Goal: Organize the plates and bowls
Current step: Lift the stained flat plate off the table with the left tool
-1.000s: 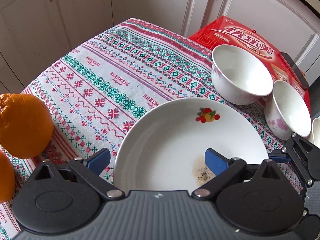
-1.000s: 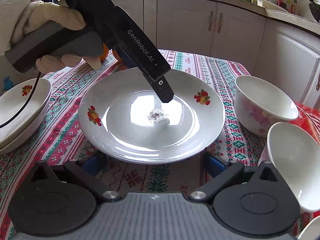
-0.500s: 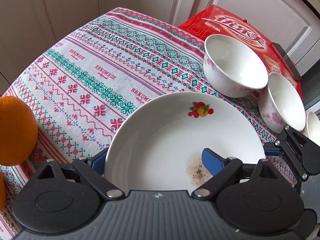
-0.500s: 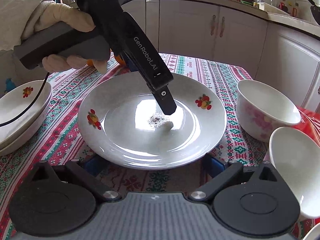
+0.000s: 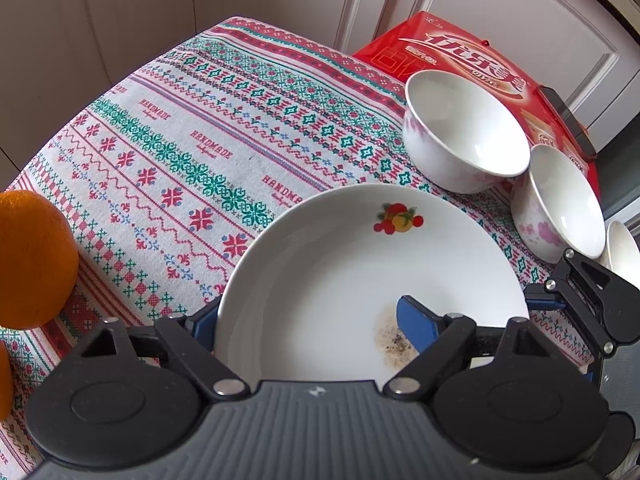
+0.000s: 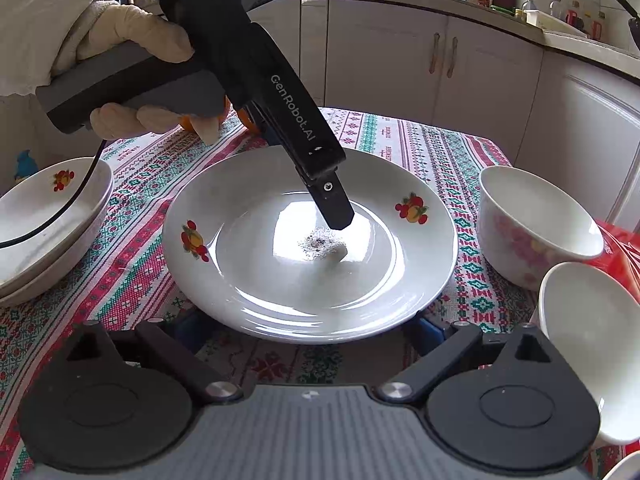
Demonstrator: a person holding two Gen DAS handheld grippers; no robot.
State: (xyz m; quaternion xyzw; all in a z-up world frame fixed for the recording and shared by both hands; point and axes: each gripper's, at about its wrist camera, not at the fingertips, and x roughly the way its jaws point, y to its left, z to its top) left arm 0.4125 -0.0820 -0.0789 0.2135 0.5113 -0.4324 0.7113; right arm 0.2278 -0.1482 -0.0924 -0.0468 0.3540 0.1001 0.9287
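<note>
Your left tongs [image 5: 308, 320] are closing astride the plate [image 5: 340, 280] rim, not yet gripping; your right tongs [image 6: 308, 328] are closing around the plate's near edge, empty

plate [image 6: 280, 280] between stacked plates [image 6: 48, 232] and bowls [image 6: 532, 228].
</note>
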